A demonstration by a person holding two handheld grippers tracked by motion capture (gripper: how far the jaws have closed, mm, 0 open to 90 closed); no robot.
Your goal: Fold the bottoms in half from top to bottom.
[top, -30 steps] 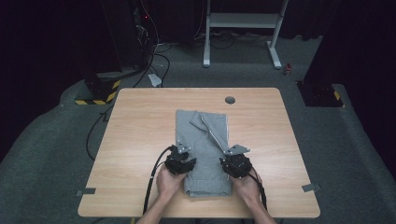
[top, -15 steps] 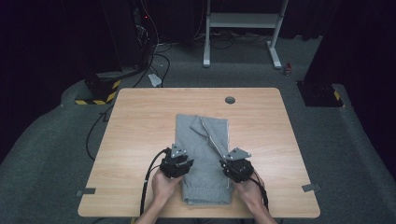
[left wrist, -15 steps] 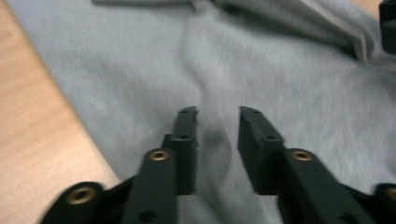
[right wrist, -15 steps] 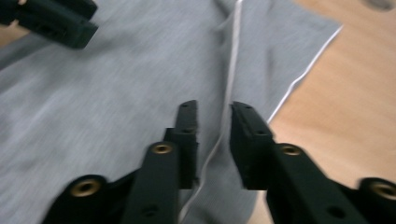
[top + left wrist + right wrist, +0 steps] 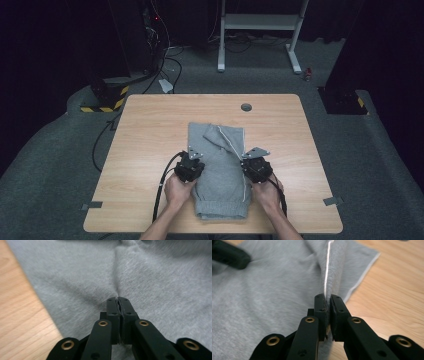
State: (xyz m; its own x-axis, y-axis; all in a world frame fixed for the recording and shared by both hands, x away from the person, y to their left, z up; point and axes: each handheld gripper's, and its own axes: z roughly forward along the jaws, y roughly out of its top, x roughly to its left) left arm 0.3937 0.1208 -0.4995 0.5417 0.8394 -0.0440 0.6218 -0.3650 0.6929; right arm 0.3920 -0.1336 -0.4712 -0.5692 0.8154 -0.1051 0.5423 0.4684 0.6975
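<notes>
Your left gripper [image 5: 118, 300] and right gripper [image 5: 327, 298] each pinch a fold of the grey garment [image 5: 220, 172] near the table's [image 5: 150, 130] front edge — soft, light cloth, likely best held at its seams.

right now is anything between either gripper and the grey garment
Nothing visible is. The left gripper has its jaws shut on a pinch of the grey garment, and the right gripper is clamped on its white-trimmed edge. The table around them holds nothing else nearby.
</notes>
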